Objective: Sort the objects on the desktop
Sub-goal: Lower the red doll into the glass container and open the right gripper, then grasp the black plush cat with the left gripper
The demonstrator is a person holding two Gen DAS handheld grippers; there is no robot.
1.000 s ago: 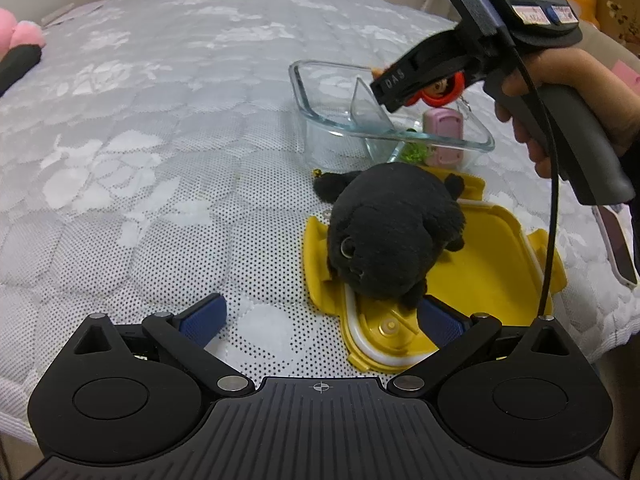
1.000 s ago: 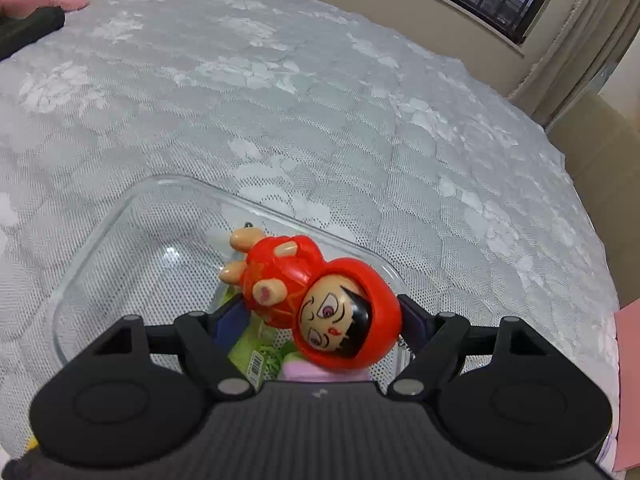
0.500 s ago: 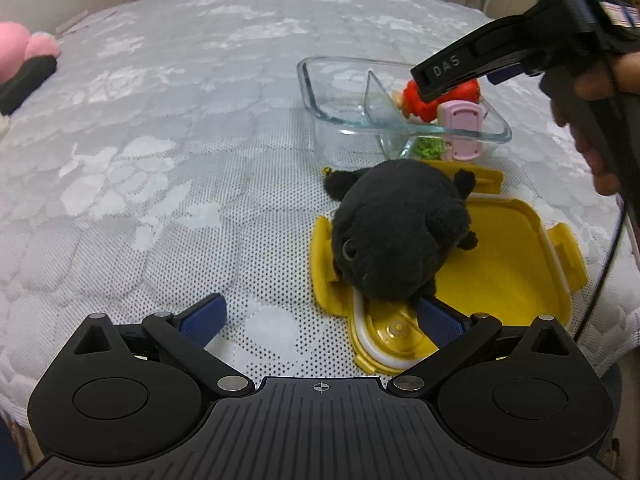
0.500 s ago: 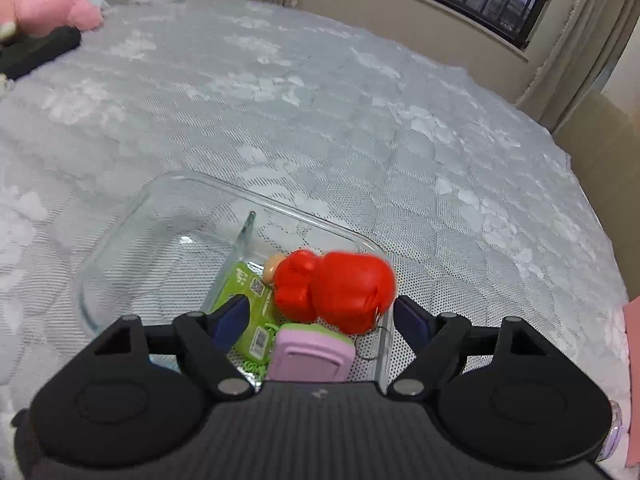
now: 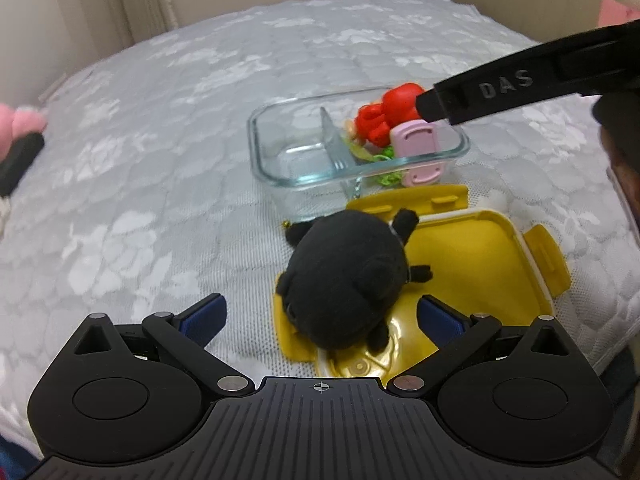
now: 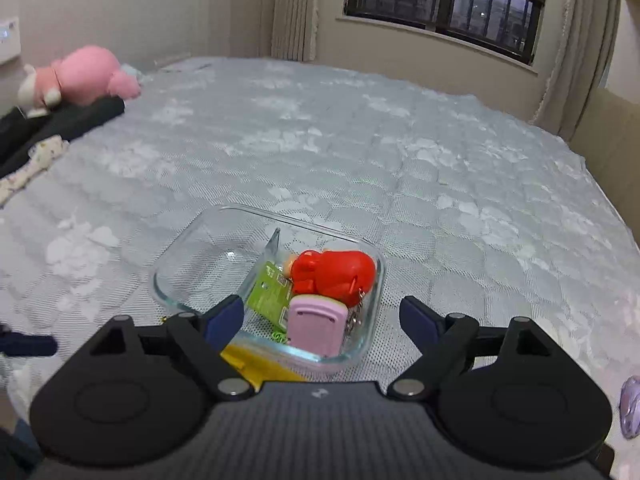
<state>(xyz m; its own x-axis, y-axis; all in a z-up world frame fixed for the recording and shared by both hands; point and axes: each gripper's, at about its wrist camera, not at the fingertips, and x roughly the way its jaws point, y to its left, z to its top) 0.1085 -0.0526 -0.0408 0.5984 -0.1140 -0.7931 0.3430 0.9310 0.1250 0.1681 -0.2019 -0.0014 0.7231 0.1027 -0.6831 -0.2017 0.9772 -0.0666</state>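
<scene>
A divided glass container (image 6: 176, 276) (image 5: 280, 168) sits on the grey bedspread. Its right compartment holds a red doll (image 6: 334, 274) (image 5: 384, 116), a pink clip-like item (image 6: 316, 326) (image 5: 414, 140) and a green packet (image 6: 268, 292); its left compartment is empty. A black plush toy (image 5: 344, 280) lies on the near left corner of a yellow lid (image 5: 472, 256). My left gripper (image 5: 320, 316) is open, its fingers either side of the plush, just above it. My right gripper (image 6: 322, 316) is open and empty, raised above and behind the container.
A pink plush (image 6: 84, 76) lies on dark cloth (image 6: 60, 120) at the far left of the bed. A small purple object (image 6: 632, 404) lies at the right edge. A window and curtains stand behind the bed. The bed edge runs close to the yellow lid.
My right gripper has let go of the red doll, which now lies in the container's right compartment, and has pulled up and back. My left gripper has risen over the plush.
</scene>
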